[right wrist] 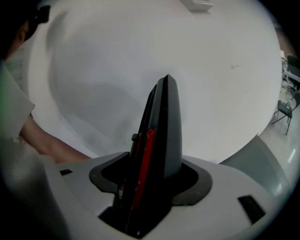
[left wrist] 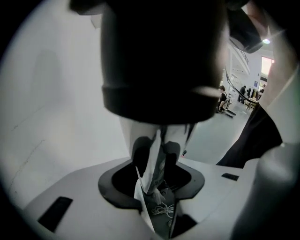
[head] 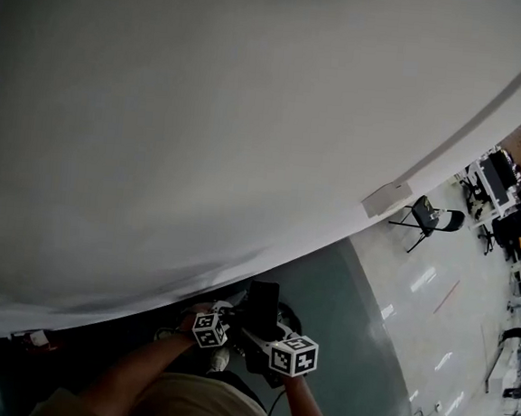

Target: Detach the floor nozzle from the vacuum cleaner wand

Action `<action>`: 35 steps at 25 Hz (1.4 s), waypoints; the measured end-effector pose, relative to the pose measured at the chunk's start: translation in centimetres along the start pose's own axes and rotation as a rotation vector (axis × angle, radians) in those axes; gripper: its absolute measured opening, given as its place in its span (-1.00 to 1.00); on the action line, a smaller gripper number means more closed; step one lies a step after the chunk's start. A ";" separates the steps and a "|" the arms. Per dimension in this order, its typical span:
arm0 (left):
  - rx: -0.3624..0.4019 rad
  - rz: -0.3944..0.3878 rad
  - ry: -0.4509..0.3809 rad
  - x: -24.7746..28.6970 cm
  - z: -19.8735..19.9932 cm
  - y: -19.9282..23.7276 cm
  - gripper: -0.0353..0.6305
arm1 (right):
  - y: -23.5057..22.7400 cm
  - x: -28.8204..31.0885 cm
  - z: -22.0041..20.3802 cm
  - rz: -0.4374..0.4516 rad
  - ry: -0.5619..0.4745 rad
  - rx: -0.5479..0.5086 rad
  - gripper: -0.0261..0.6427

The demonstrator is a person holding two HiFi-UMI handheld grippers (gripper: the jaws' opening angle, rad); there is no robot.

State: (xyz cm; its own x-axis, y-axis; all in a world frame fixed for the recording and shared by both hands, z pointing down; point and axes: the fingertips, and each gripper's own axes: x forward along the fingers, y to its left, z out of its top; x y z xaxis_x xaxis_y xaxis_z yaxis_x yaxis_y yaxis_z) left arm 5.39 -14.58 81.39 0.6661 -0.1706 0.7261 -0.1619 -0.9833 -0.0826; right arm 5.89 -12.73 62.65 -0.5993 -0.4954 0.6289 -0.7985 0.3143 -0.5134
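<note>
Grey-green floor (head: 342,309) runs along the white wall (head: 251,111), turning pale and glossy where a black folding chair (head: 427,217) stands

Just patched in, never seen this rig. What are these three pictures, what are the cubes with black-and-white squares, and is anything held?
No robot: a person holds a two-jaw gripper in each hand. The head view, from a camera on the person's head, shows white wall, grey floor and a folding chair. The left cube and right cube are parts of the grippers; a dark part, probably of the vacuum cleaner, shows between them. The other two cameras ride on the grippers. The left gripper has its jaws slightly apart, a shoe showing through the gap; a dark round part covers the tips, so a grip cannot be told. The right gripper shows as one dark wedge with a red strip against the wall; whether it holds anything is unclear.
</note>
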 end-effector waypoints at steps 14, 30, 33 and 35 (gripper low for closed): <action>-0.077 -0.001 -0.017 0.5 0.6 0.0 -0.43 | -1.0 -1.6 0.9 0.068 -0.077 0.104 -0.24; -0.056 -0.068 0.024 2.5 2.3 -0.3 -0.43 | -2.9 -3.6 1.5 0.026 -0.080 0.052 -0.25; -0.089 -0.041 0.034 2.9 2.6 0.3 -0.43 | -2.4 -3.7 2.5 -0.175 0.002 -0.213 -0.25; -0.091 -0.041 0.034 3.0 2.7 0.3 -0.43 | -3.4 -3.6 2.5 -0.084 -0.023 -0.115 -0.25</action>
State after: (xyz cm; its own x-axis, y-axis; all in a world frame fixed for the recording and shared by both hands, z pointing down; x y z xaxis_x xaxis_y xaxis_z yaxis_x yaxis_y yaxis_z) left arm 9.31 -15.56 81.70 0.6487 -0.1262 0.7505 -0.2010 -0.9795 0.0090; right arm 10.94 -14.05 60.64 -0.5300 -0.5414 0.6526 -0.8476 0.3615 -0.3885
